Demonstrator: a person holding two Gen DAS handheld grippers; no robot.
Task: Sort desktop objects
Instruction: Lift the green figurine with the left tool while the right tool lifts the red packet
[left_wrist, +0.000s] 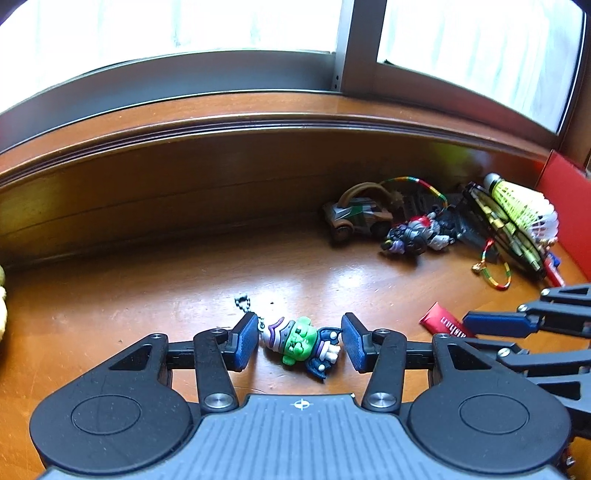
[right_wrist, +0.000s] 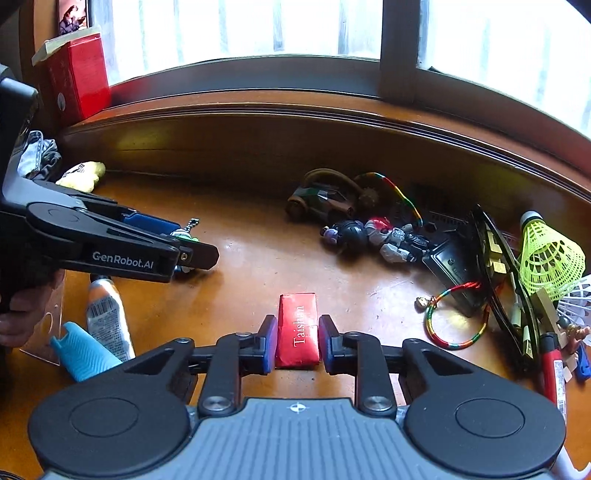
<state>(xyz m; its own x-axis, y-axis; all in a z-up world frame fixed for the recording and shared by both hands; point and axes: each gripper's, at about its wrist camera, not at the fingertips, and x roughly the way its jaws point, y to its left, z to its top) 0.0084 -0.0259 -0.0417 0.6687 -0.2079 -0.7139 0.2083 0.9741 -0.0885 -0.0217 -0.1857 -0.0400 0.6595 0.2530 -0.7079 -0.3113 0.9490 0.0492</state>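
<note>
A green-faced figurine keychain (left_wrist: 301, 345) lay on its side on the wooden desk (left_wrist: 147, 295), between the wide-open pads of the left gripper (left_wrist: 300, 342), touched by neither. Just to its right, the right gripper (right_wrist: 297, 342) was closed on a red "Taishan" packet (right_wrist: 298, 330) resting on the desk. Near the back wall lay a toy car (left_wrist: 356, 218), a robot figure (left_wrist: 415, 234), and a neon-yellow shuttlecock (left_wrist: 517, 203).

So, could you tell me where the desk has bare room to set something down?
The widest bare wood lies mid-desk, between the green figure keychain and the toy car, running left along the back ledge. The right corner is crowded: shuttlecock, robot figure, rainbow bracelet.
</note>
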